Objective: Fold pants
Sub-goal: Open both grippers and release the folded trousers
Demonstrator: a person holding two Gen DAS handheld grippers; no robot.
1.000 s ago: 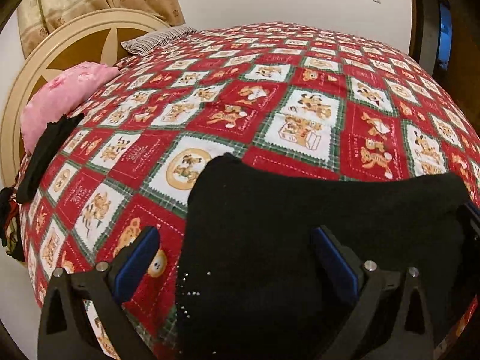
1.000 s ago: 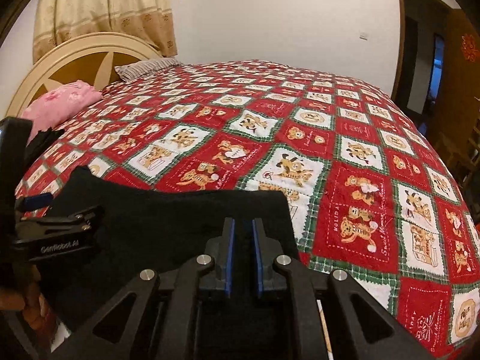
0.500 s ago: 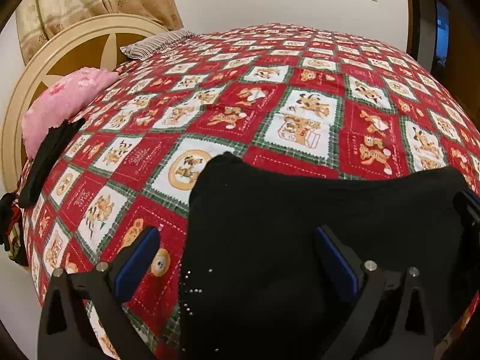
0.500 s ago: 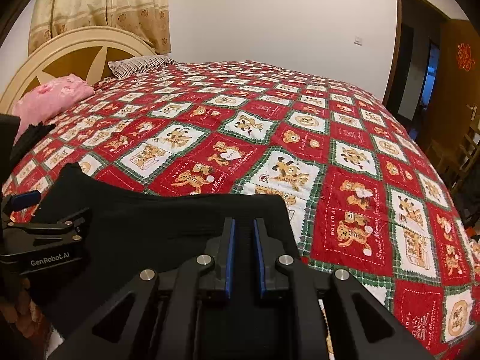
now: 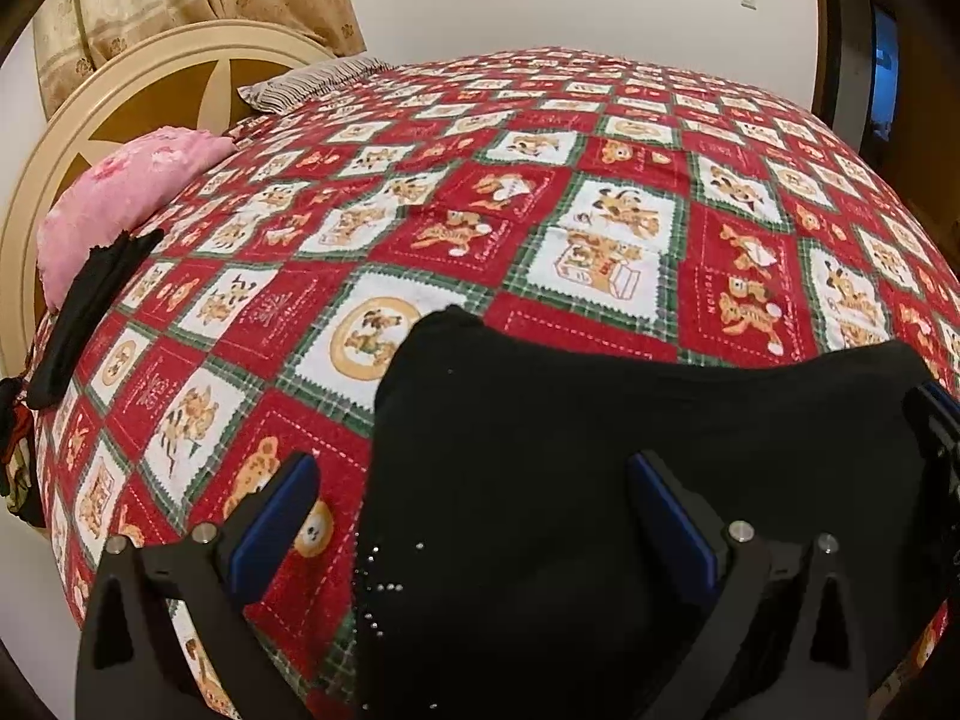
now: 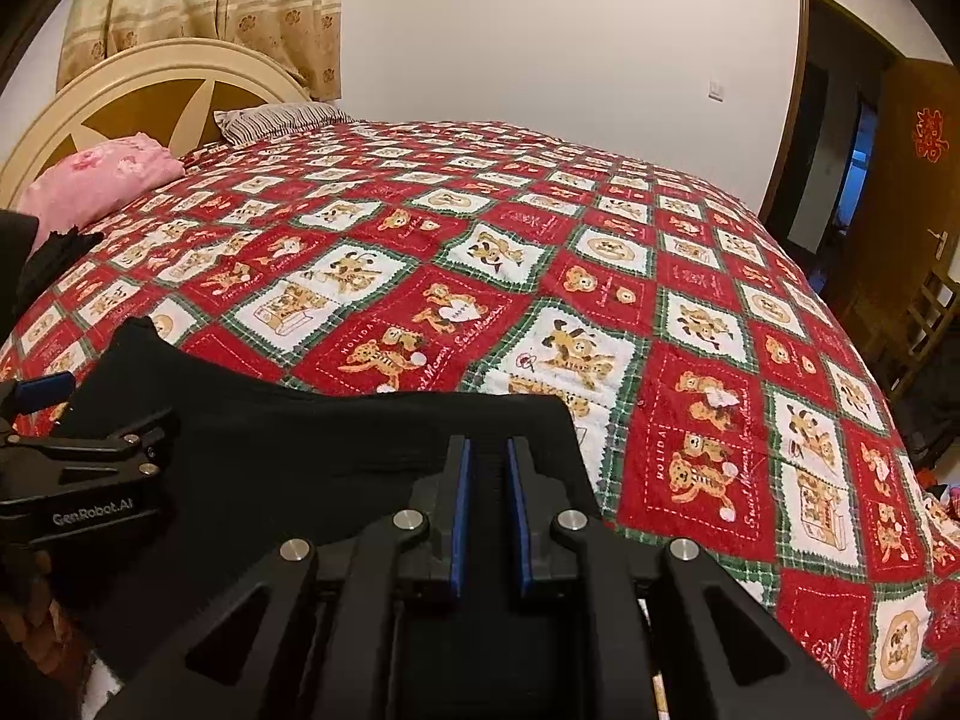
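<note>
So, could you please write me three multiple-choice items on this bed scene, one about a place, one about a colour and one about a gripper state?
1. Where does the pink pillow lie?
A. by the headboard
B. by the door
C. on the black pants

2. What colour are the pads on the left gripper?
A. red
B. blue
C. yellow

3. How do the right gripper jaws stand?
A. wide apart
B. nearly together, over the pants
C. clamped on the pillow

Answers:
1. A: the pillow rests against the cream headboard.
2. B: both fingers carry blue pads.
3. B: only a narrow gap shows between the jaws; whether cloth is pinched cannot be seen.
</note>
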